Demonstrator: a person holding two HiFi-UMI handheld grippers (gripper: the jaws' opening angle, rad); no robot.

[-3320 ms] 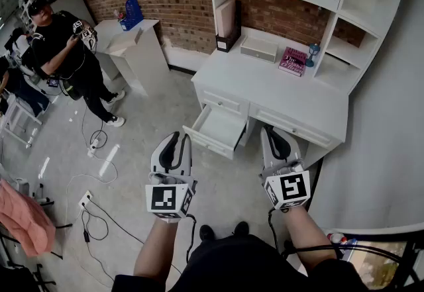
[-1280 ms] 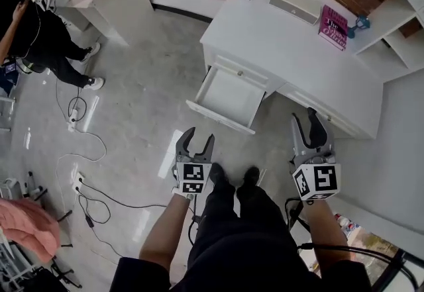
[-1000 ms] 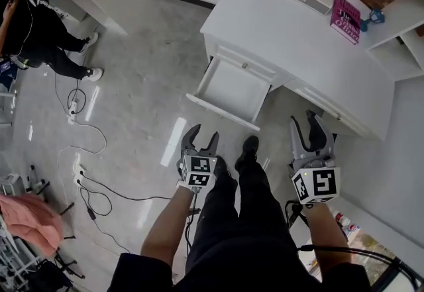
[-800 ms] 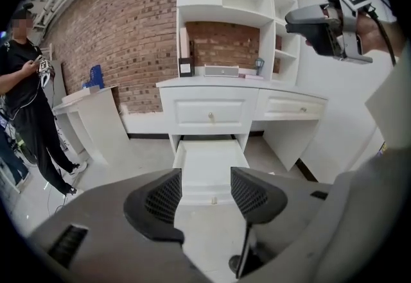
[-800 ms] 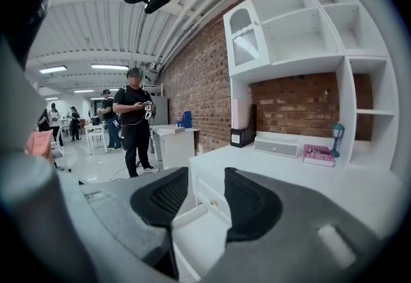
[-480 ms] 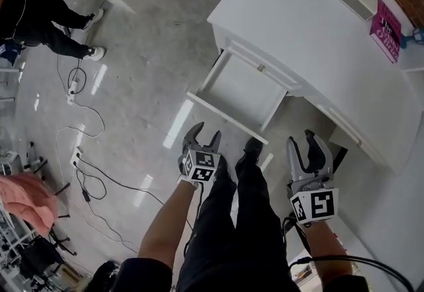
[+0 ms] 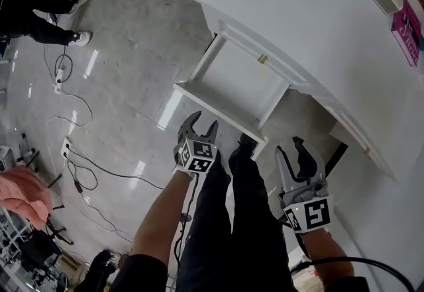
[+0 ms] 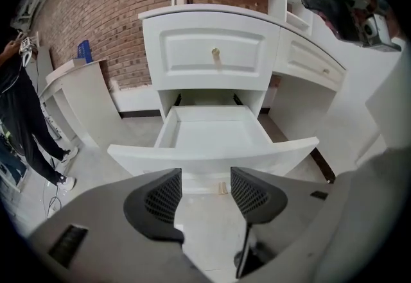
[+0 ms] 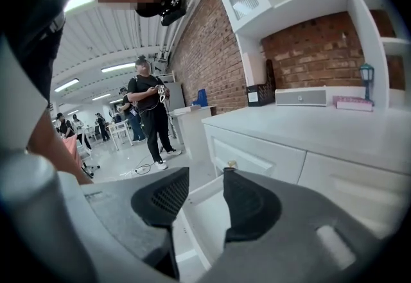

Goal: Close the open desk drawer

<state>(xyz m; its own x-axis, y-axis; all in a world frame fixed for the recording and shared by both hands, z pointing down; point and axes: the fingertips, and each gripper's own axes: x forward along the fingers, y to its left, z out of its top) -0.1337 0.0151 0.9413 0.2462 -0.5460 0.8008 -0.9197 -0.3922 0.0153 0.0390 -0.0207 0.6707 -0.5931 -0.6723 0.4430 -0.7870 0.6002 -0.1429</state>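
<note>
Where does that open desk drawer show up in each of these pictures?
Head view: drawer, upper middle.
Left gripper view: drawer, centre, just beyond the jaws.
Right gripper view: drawer, low centre, glimpsed between the jaws.
Shared landmark: the small knob above it.

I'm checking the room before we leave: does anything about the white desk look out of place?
Yes: one drawer of the desk stands pulled far out and empty. Nothing looks spilled or damaged.
</note>
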